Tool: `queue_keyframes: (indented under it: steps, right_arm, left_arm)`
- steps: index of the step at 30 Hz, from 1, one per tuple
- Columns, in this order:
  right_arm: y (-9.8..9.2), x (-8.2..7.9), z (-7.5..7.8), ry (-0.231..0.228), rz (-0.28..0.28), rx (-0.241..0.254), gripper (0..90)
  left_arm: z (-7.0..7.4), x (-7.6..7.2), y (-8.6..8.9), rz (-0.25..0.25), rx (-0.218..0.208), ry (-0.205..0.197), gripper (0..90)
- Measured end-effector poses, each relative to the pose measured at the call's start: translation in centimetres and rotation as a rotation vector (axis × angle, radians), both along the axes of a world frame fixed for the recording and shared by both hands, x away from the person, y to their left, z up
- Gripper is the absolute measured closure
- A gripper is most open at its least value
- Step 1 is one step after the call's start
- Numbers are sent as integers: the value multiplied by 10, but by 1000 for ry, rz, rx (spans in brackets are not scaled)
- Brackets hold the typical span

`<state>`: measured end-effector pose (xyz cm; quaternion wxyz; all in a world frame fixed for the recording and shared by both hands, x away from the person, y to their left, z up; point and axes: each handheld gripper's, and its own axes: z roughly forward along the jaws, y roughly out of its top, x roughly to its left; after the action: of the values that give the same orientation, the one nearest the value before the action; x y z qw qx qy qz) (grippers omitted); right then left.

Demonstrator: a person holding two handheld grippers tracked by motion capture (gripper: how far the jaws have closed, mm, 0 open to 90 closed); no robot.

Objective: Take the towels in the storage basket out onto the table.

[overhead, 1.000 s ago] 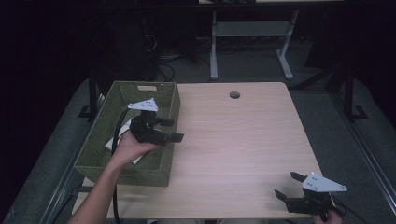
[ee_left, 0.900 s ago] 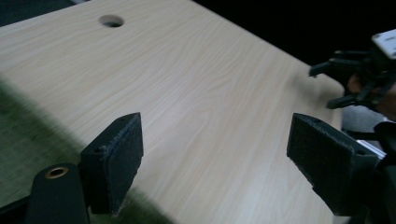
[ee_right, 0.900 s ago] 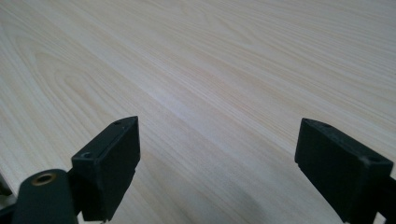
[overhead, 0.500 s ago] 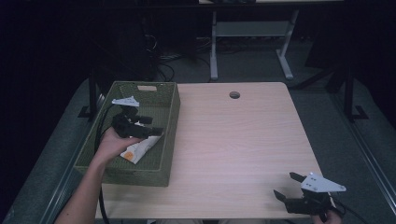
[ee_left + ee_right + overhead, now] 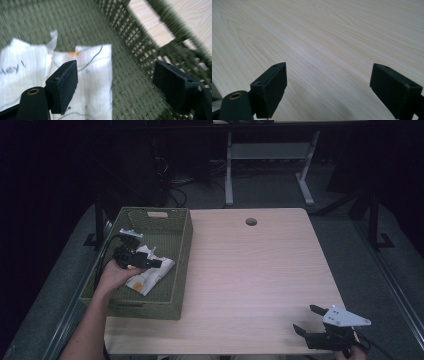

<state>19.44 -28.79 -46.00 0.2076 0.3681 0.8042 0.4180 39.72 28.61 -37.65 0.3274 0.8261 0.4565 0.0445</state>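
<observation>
Since before, the left gripper (image 5: 150, 263) has moved lower into the basket (image 5: 181, 245), jaws spread above the white packet (image 5: 95, 82). By the table's (image 5: 260, 270) near right corner, the right gripper (image 5: 307, 319) rests released.

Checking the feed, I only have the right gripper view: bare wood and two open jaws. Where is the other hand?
Observer: The left gripper is inside a green woven basket at the table's left edge, in the high view.
Operator: Anything in that basket?
Observer: Yes, a white paper packet with dark line marks and a bit of orange lies on the basket floor.
Operator: Is it gripped?
Observer: No. In the left gripper view the jaws stand wide open above it; one pad is over the packet, the other is near the basket wall.
Operator: And my gripper?
Observer: The right gripper is at the table's near right corner, open, nothing between its jaws.
</observation>
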Motion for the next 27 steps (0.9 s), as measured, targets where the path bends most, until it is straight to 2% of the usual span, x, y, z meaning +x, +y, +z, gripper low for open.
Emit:
queue_keyframes:
  steps: [1, 6, 9, 11, 12, 14, 15, 16, 17, 21, 22, 23, 26, 27]
  right_arm:
    - [0, 0, 0, -4, 4, -1, 138]
    - [-1, 0, 0, -7, 2, 4, 139]
    - [-2, 0, 1, -8, 3, 6, 139]
    - [-2, 0, 1, -4, 1, 8, 138]
    - [-2, 0, 1, -4, 1, 9, 138]
    - [-2, -1, 1, -5, 3, 8, 138]
    - [-2, -1, 1, -7, 4, 7, 139]
    - [-2, -1, 1, -7, 4, 7, 139]
    - [-2, 0, 1, -5, 3, 11, 138]
    - [-2, 0, -1, 2, 2, 12, 138]
    - [-2, 1, -1, -2, 4, 10, 138]
    - [-2, 0, -1, 1, 0, 13, 138]
    - [-2, 0, -1, 5, -3, 18, 138]
    - [-2, 0, -1, 2, -1, 14, 138]
  left_arm:
    - [-2, 1, 1, 5, 9, 14, 206]
    - [-9, 6, 7, 36, 25, 29, 209]
    - [-13, 10, 7, 54, 67, 42, 209]
    - [-17, 12, 5, 67, 112, 52, 206]
    - [-20, 14, 4, 74, 153, 67, 206]
    - [-24, 16, 2, 86, 208, 75, 190]
    - [-28, 18, 2, 106, 249, 90, 187]
    - [-28, 18, 2, 106, 249, 90, 188]
    - [-32, 20, 2, 115, 273, 102, 188]
    - [-42, 25, 3, 141, 324, 186, 166]
    - [-42, 25, 3, 141, 324, 186, 161]
    - [-48, 26, 2, 135, 358, 211, 162]
    - [-50, 28, 0, 132, 373, 226, 167]
    - [-52, 29, -3, 120, 403, 239, 169]
